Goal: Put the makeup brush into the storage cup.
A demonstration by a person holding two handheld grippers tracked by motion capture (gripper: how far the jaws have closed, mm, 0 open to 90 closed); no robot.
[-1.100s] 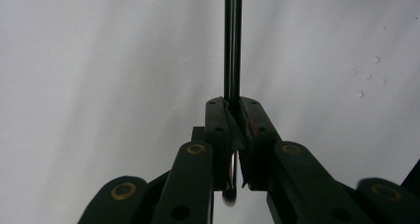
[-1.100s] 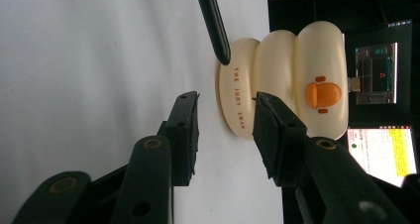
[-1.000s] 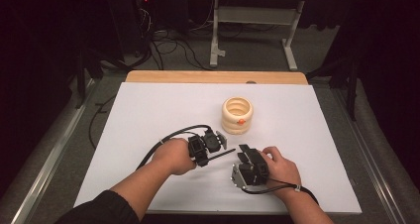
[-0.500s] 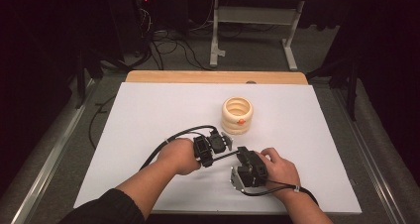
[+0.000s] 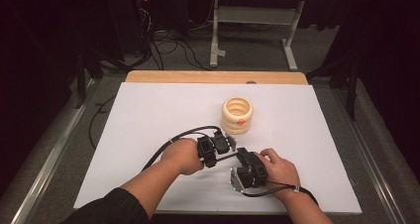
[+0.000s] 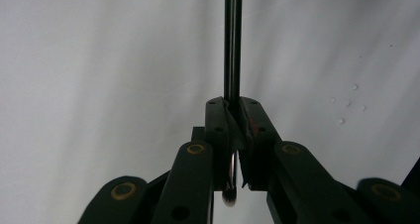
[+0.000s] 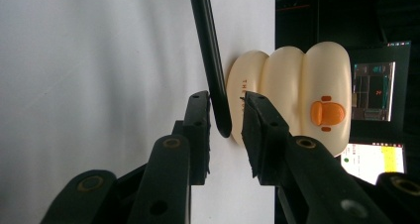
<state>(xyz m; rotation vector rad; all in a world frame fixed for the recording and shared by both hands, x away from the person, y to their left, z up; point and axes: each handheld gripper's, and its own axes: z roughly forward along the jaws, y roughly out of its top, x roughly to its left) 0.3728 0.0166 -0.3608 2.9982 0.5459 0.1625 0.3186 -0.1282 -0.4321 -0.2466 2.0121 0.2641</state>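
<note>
A thin black stick [image 6: 232, 40] runs straight out from my left gripper [image 6: 232, 103], which is shut on it; something small and silvery shows lower down between the jaws. In the high view the left gripper [image 5: 226, 143] lies on its side just below a cream ribbed cup [image 5: 237, 115] with an orange beak. My right gripper [image 5: 241, 154] faces it from the lower right. In the right gripper view the stick's rounded end [image 7: 221, 116] lies between the right gripper's [image 7: 226, 99] jaws, which have just been closing. A gap is left beside the stick. Behind it stands the cup [image 7: 297, 85].
A white sheet [image 5: 148, 115] covers the table, with a wooden strip [image 5: 198, 77] along its far edge. Cables and a metal frame [image 5: 252, 16] are on the floor beyond. Lit screens [image 7: 374, 92] show past the cup in the right gripper view.
My left hand has edged slightly right, toward the right gripper. The right hand has stayed where it was.
</note>
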